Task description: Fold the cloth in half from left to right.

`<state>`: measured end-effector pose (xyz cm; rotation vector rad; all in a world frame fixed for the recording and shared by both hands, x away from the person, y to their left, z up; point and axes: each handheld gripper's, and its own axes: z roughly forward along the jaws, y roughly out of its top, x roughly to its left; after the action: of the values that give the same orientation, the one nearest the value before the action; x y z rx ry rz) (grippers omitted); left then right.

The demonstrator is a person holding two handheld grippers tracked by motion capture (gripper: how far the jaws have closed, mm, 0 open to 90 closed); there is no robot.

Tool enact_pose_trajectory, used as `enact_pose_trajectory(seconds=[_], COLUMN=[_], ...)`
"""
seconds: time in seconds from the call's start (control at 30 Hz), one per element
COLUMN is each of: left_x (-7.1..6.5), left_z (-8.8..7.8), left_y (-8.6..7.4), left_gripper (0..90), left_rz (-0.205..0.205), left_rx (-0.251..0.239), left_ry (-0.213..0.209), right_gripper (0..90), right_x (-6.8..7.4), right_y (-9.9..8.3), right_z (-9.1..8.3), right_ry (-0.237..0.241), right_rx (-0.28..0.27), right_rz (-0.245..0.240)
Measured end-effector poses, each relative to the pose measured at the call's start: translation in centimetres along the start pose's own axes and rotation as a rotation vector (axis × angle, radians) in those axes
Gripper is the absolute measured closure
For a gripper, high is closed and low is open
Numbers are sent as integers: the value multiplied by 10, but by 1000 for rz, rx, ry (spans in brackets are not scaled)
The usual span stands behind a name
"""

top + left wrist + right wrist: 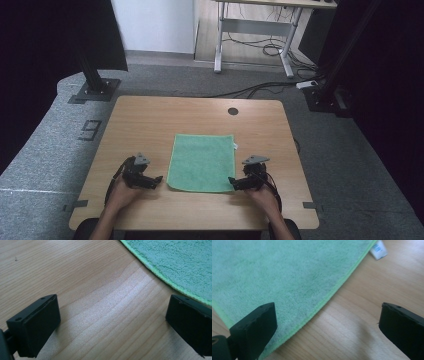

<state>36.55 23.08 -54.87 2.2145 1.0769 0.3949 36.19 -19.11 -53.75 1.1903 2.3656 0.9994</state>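
While both my hands rest at the near edge of the table (150, 112), a green towel (202, 161) lies flat between them, spread square near the middle. Tabletop: pale wood grain, rounded corners, one dark round hole (233, 111) toward the far edge. Small white tag (235, 146) pokes from the towel's right side.

My left gripper (159, 178) sits just beside the towel's near left corner, jaws spread wide, nothing between them but bare wood; the towel's stitched hem curves past my right jaw in the left gripper view. My right gripper (231, 180) is at the near right corner, jaws equally wide, holding nothing; in the right gripper view one jaw is over the cloth, the other over wood, hem running between.

Room: grey carpet (350, 150) all round, a "9" marked (89, 130) on it left of the table. Black posts (92, 75) on base plates stand at both far corners. Cables (260, 90) trail across the floor toward a second desk (255, 30) by a white wall (155, 25).
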Motion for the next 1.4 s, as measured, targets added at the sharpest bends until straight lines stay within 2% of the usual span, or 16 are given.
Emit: enact_pose_trajectory(seconds=[0.23, 0.33, 0.4, 0.9, 1.07, 1.23, 1.4], left_x=[0, 0, 0, -1, -1, -3, -4], left_z=[0, 0, 1, 3, 4, 6, 9], left_y=[0, 0, 0, 3, 7, 11, 22], left_gripper=[0, 0, 0, 0, 0, 18, 15], left_rz=[-2, -4, -5, -11, -11, -13, -19], left_rx=[-1, -1, -1, 0, 12, 19, 0], left_ry=[1, 3, 5, 9, 10, 6, -3], right_gripper=[31, 31, 31, 46, 46, 42, 33], right_x=[3, -2, -5, -44, -53, -55, -58], right_y=[-4, -5, -6, -15, -18, -19, -22], right_z=[8, 7, 6, -6, -7, -7, -6], right_ry=[-40, -46, -74, -189, -194, -183, -158], right_rx=[69, 73, 74, 62, 51, 45, 34], right_rz=[-53, -37, -41, 44, 78, 94, 134])
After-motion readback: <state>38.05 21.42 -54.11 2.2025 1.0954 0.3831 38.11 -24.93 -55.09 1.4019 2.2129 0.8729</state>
